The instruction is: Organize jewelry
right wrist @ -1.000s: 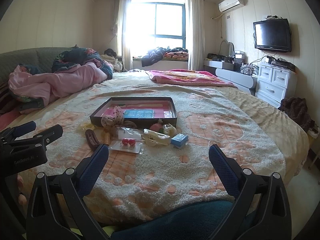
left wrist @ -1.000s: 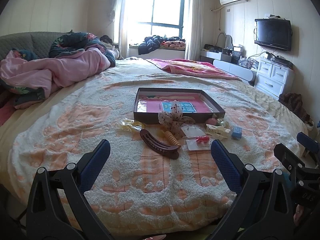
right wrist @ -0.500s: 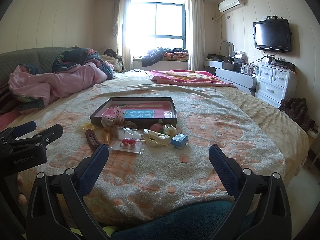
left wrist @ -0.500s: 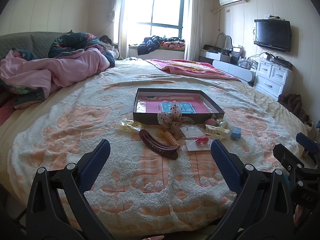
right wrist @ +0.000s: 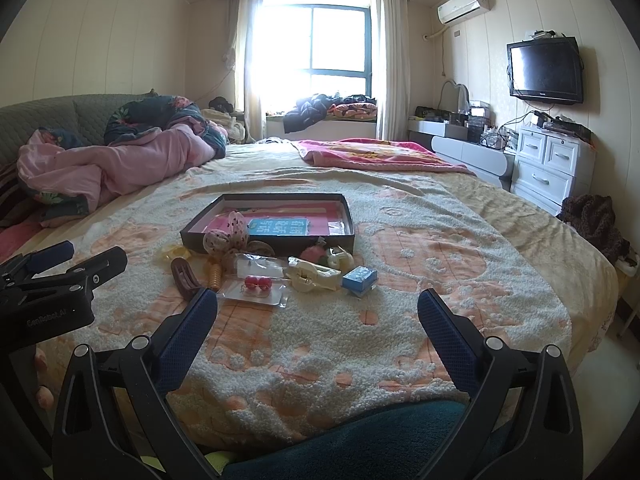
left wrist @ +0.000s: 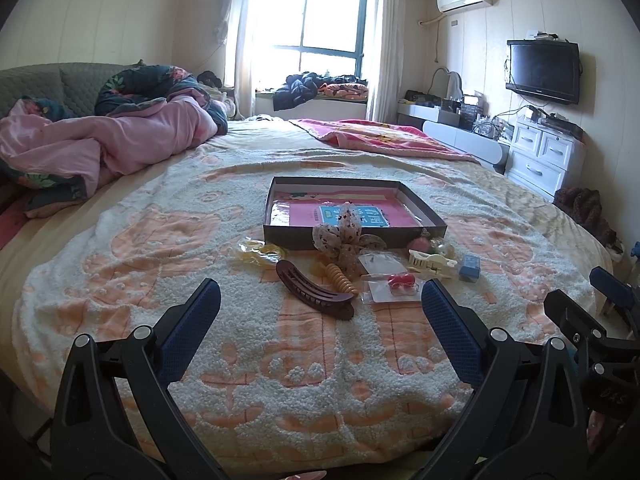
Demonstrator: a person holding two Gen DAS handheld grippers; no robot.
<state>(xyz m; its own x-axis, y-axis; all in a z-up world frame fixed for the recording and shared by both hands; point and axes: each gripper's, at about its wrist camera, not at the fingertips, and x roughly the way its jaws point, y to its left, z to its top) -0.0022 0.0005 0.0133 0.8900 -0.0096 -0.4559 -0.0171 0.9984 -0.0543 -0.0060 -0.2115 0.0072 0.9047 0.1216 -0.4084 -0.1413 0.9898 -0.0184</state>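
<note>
Both tongs stay spread, hovering unchanged before the hair clips.

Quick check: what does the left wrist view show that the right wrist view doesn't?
Only the left wrist view shows the right gripper, at its right edge, and the full length of the brown hair clip. Only the right wrist view shows the left gripper, at its left edge, and teal fabric below. Both show the open box, the blue box, the cream claw clip and the bed.
</note>
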